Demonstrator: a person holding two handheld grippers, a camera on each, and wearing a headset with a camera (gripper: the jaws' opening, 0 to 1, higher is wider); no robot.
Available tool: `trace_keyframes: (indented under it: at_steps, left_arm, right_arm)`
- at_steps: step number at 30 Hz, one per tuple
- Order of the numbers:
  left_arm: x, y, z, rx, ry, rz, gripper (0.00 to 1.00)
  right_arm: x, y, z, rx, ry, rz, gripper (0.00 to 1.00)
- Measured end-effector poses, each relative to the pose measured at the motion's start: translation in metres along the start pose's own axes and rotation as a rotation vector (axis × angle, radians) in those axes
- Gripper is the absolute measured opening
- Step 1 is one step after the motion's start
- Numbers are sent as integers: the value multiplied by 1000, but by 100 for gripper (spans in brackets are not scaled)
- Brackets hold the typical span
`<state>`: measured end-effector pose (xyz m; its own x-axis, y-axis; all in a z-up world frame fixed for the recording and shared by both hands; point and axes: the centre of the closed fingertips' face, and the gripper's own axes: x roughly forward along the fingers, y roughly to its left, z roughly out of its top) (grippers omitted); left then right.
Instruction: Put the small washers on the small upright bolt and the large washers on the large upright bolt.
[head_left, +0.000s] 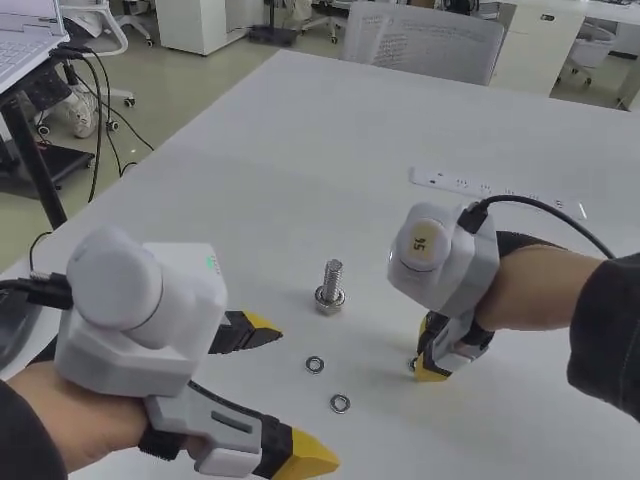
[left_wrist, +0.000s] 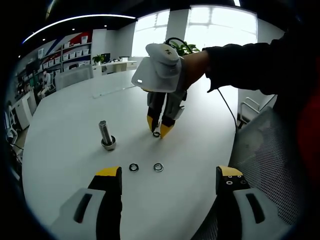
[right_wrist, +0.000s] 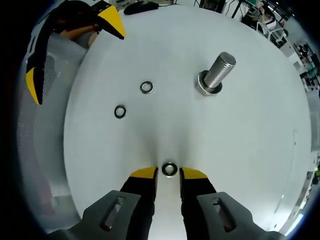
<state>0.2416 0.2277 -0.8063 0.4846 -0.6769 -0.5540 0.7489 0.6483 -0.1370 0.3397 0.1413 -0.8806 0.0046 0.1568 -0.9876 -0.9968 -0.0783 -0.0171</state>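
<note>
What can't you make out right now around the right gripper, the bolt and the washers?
1. Head view: the right gripper itself largely hides the washer at its tips.
2. Right gripper view: whether it is clamped on that washer or only straddling it is unclear.
3. The bolt: washers at its base are too small to count.
4. The loose washers: too small to size.

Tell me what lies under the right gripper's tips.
A small washer lies flat on the white table between the right gripper's yellow tips, with slim gaps either side. The table farther back under the gripper's body is covered.
</note>
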Motion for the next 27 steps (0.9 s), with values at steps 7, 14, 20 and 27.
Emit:
trace_keyframes:
  at_steps: [7,14,20,27]
  left_arm:
    - [0,0,0,1,0,1,76]
    - [0,-1,0,0,0,-1,76]
    - [0,-1,0,0,0,-1,76]
    - [-1,-1,1,1,1,-1,76]
  right_arm:
    - [0,1,0,7,-2,0,19]
    - [0,3,0,-14,4,0,16]
    - [0,4,0,-22,2,-1,15]
    - [-1,4,0,-31,3,-3,15]
